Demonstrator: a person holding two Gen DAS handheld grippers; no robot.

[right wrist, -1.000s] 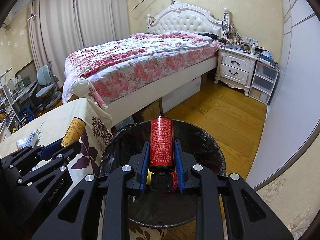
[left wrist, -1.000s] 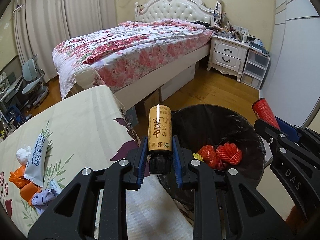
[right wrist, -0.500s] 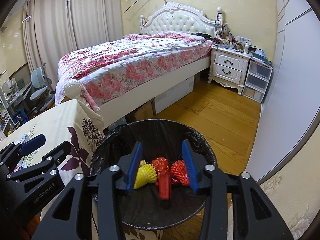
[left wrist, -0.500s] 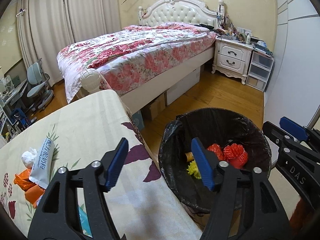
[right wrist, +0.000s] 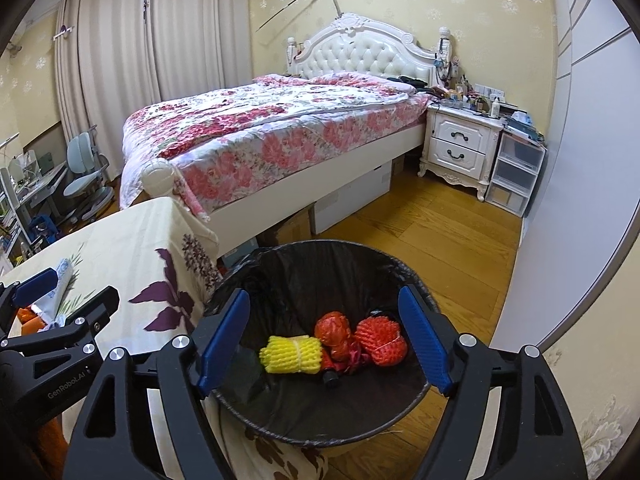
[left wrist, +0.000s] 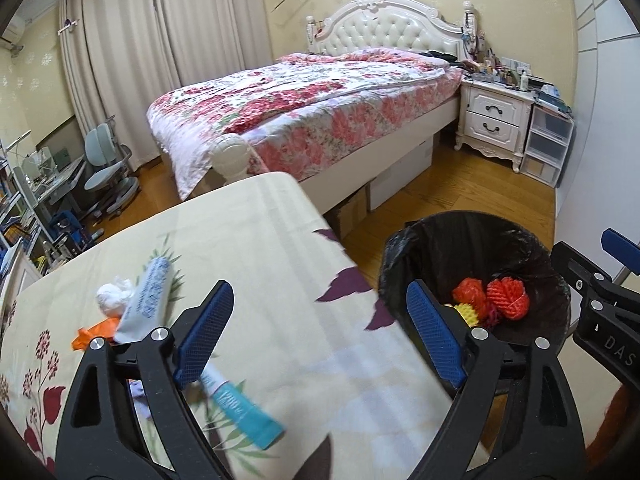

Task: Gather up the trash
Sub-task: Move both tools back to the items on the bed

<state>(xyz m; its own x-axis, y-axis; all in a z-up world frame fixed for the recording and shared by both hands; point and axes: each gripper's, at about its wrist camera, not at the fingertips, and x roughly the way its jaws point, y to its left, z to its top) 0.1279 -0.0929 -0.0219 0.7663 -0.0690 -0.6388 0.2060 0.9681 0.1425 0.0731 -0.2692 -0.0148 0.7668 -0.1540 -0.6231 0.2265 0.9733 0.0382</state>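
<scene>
L gripper [left wrist: 320, 336]: jaws spread wide, nothing between them, hanging over the table [left wrist: 280, 240] w/ its floral cloth, close to the table's right edge. R gripper [right wrist: 324, 340]: also wide open, empty, poised directly above the trash bin [right wrist: 384, 264].

Bin is round, lined w/ a black bag, standing on the wood floor [right wrist: 440, 232] just beside the table edge. From L gripper it sits ahead and to the right; its right finger overlaps the bin's near rim in that view. Inside, below R gripper: yellow foam net [right wrist: 290, 354] on the left, two red foam nets [right wrist: 380, 340] to the right, touching each other, plus a dark cap end [right wrist: 331, 378] poking out under them. What the cap belongs to I can't tell.

Trash left on the table, all to the left of L gripper: white tube w/ blue print [left wrist: 146, 304] lying flat, crumpled white tissue [left wrist: 112, 300] touching it, orange wrapper [left wrist: 94, 334] just beside the left finger, teal tube [left wrist: 244, 412] running under the left finger toward the camera, blurred. Pale scrap behind the left finger, mostly hidden.

Beyond both: bed [right wrist: 280, 128] w/ floral quilt, white nightstand [right wrist: 460, 148].
</scene>
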